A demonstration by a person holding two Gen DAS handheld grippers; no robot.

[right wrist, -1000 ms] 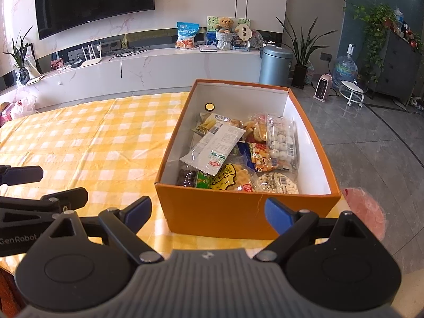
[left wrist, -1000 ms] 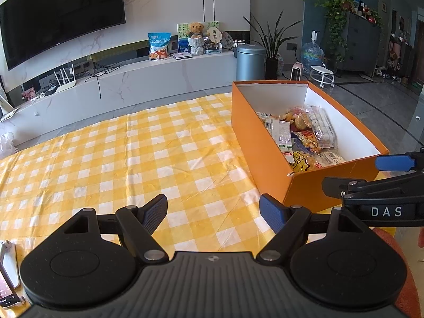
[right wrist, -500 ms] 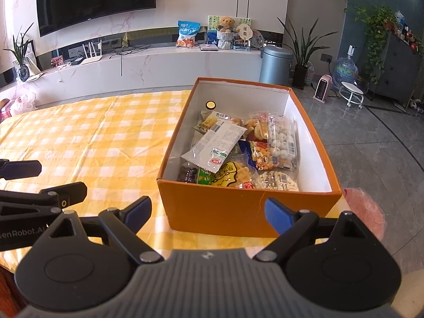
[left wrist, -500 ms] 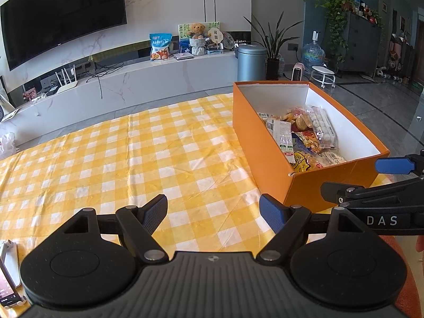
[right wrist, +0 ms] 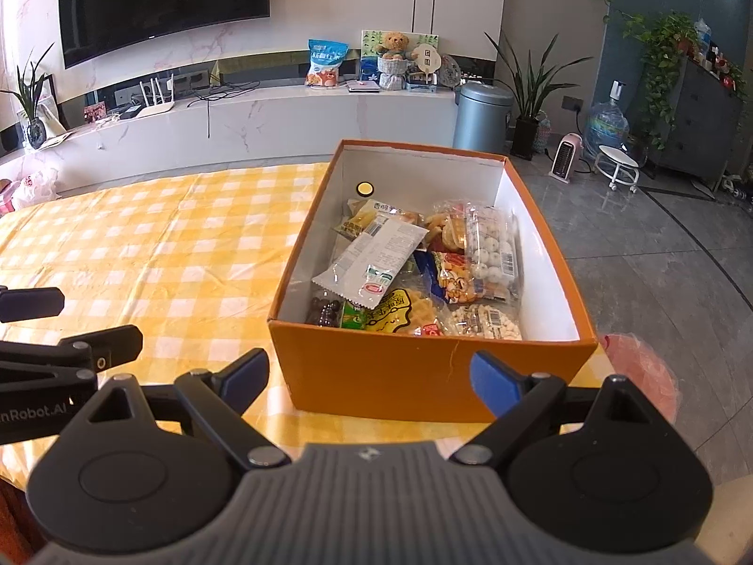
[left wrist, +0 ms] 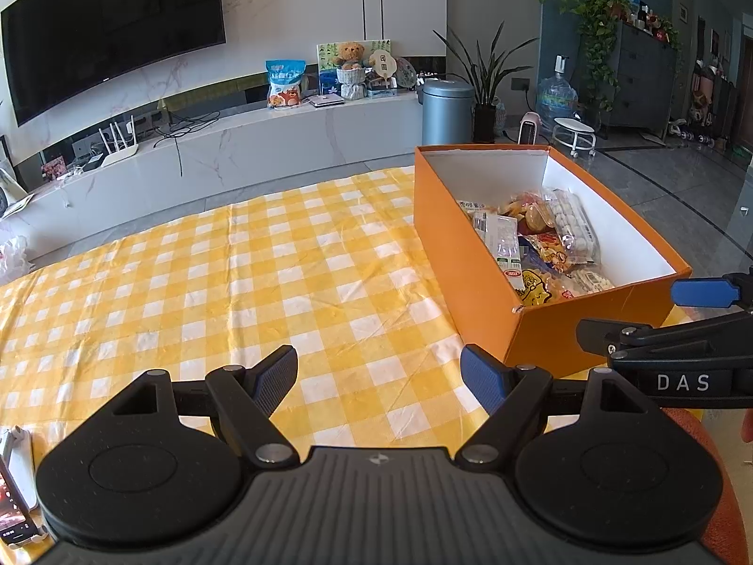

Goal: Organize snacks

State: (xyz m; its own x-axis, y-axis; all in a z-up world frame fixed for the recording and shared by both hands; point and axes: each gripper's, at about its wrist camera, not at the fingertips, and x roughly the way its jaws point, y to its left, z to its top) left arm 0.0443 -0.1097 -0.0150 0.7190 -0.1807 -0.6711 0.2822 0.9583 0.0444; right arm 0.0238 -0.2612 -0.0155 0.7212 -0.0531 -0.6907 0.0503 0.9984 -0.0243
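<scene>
Both tools: we are holding the left tool and the right tool with jaws standing wide and nothing between the pads.
Left tool's place: we are hovering it low over the bare checked cloth of the worktop, just left of the box.
Right tool's place: we are pointing it at the near wall of the orange box, close to it but apart.
Snacks: we are seeing all the snack packets lying inside the box, heaped toward its near end and overlapping.
On top: we are looking at a long clear white packet lying slantwise across the others, with a bag of small white balls to its right and a yellow packet at the near wall.
Far end of box: we are seeing bare white floor there, and a small yellow round mark on the back wall.
Worktop: we are finding no loose snack on the cloth in either view.
Progress: we are judging the gathering as done or nearly so, since everything visible sits in the box.
Left to do: we are guessing only tidying inside the box, if anything; the pile is loose and unsorted.
</scene>
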